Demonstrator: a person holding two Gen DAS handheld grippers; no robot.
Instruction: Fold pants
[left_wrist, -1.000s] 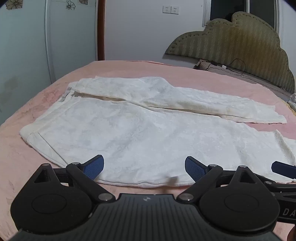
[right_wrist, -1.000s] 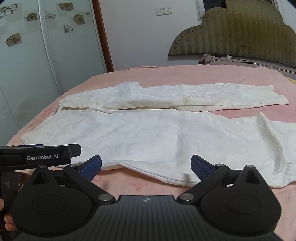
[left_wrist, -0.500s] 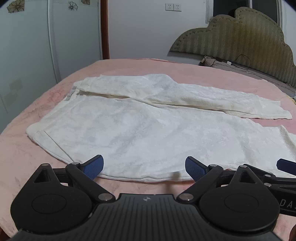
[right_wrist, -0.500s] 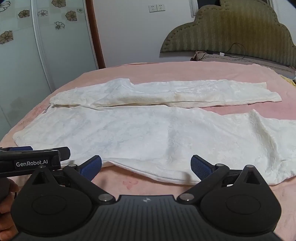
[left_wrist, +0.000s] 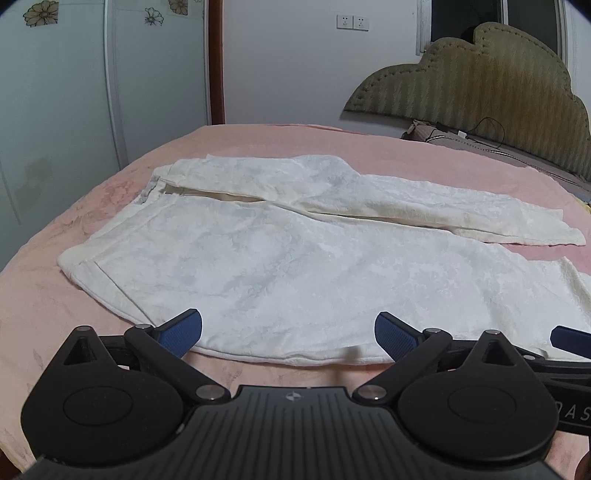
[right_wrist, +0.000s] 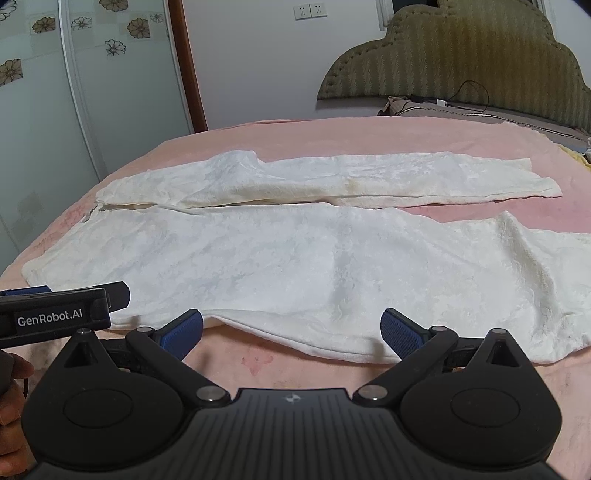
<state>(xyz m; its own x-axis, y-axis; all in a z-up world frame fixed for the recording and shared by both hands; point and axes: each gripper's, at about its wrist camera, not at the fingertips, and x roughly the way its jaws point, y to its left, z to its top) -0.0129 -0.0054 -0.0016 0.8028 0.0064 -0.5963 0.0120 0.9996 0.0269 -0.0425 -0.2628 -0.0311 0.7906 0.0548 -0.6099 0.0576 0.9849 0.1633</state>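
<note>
Pink blanket-covered bed (left_wrist: 258, 147) is carrying white textured cloth pants (left_wrist: 295, 266), lying flat. Left gripper (left_wrist: 288, 334) is opening wide, empty; right gripper (right_wrist: 291, 332) gaping, empty. Fabric looking soft, limp: pinch near hem edge.

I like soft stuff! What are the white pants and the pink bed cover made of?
The white pants look like a woven cloth, maybe cotton, matte, with a faint raised flower-like pattern and soft wrinkles. The pink bed cover looks like fuzzy fleece or plush: its surface is dull and slightly mottled, like a short nap. The pictures alone can't settle the exact fibre.
</note>
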